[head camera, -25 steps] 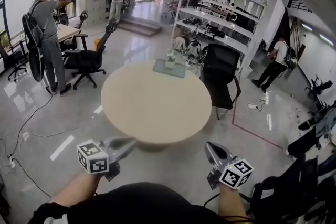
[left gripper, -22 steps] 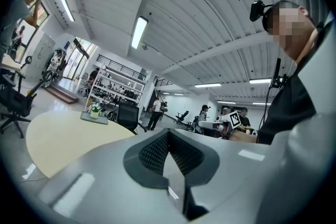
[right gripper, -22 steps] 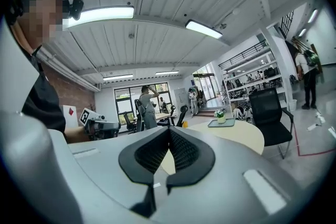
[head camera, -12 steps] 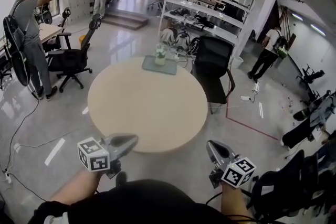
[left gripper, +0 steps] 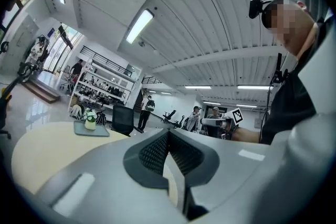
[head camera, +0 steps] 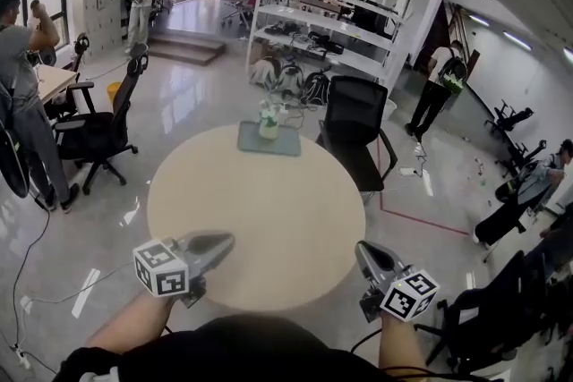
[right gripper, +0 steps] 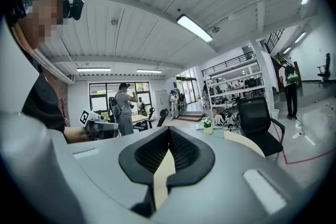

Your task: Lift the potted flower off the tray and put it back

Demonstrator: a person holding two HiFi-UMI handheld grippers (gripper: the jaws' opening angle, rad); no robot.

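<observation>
On the desk's (head camera: 260, 219) far side: potted flower (head camera: 269, 123) sits on its tray (head camera: 288, 145)

Left gripper (head camera: 226, 240) and right gripper (head camera: 362, 250) hover closed and empty, well short of it. The plant is probably light, top-heavy and delicate, so grip the pot itself, not the stems.

Glossy floor (head camera: 188, 103), white shelving (head camera: 322, 36), black chair (head camera: 354, 125)
</observation>
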